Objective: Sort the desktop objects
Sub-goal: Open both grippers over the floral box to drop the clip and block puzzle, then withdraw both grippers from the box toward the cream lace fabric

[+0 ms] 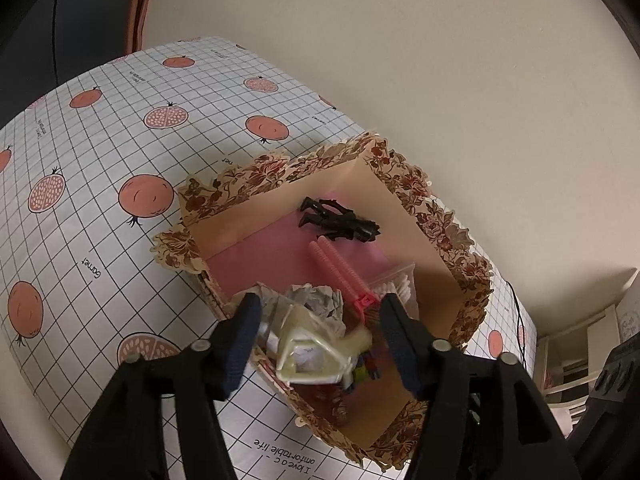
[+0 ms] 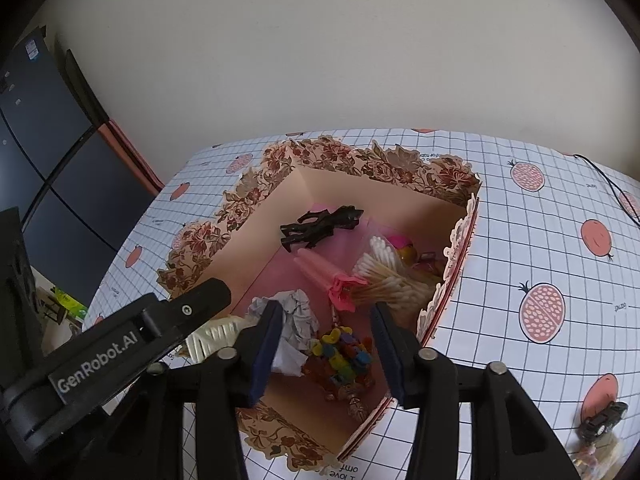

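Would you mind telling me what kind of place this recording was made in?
Probably a room at home: a table against a plain wall, under a pomegranate-print cloth, holds a floral box of odds and ends such as cotton swabs, and there are shelves at one side.

Both wrist cameras look steeply down, close above the box (image 1: 420, 196), which fills each frame's centre. The left wrist view sees it from 7 o'clock, the right wrist view from 5 o'clock (image 2: 376, 160); both share its inside.
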`<state>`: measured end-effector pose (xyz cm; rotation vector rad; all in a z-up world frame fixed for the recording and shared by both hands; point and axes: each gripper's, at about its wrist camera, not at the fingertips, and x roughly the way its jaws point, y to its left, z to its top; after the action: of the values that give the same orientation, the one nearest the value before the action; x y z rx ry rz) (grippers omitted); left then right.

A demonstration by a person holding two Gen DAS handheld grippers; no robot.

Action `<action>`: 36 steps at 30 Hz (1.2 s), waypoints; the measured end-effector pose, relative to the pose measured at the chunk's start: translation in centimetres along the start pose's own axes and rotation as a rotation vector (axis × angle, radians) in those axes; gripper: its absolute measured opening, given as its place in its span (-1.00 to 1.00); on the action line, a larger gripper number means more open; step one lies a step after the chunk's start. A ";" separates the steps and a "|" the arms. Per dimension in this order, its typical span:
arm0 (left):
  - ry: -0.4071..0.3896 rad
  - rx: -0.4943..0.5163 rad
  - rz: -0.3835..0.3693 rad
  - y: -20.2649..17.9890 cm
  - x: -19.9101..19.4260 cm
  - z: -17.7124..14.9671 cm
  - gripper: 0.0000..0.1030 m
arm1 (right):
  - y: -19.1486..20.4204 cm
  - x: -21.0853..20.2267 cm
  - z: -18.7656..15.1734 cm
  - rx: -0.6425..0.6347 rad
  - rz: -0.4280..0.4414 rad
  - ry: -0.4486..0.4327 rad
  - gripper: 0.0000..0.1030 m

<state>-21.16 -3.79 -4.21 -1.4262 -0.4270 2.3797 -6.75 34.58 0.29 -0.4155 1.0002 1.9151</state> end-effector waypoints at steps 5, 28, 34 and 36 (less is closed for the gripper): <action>-0.013 -0.011 -0.017 -0.1 -0.2 0.1 0.45 | 0.0 0.0 0.1 0.003 0.000 0.001 0.18; -0.086 -0.003 -0.042 -0.4 -2.9 1.0 0.55 | -0.1 -2.1 0.9 0.010 0.042 -0.034 0.88; -0.104 -0.022 -0.026 -0.1 -3.5 1.3 0.56 | -0.5 -2.6 1.2 0.008 0.039 -0.052 1.00; -0.107 -0.025 -0.024 0.1 -3.6 1.3 0.56 | -0.7 -2.7 1.2 0.013 0.040 -0.059 1.00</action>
<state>-20.74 -5.56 -0.83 -1.3010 -0.5002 2.4475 -4.56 34.18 2.43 -0.3317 0.9887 1.9440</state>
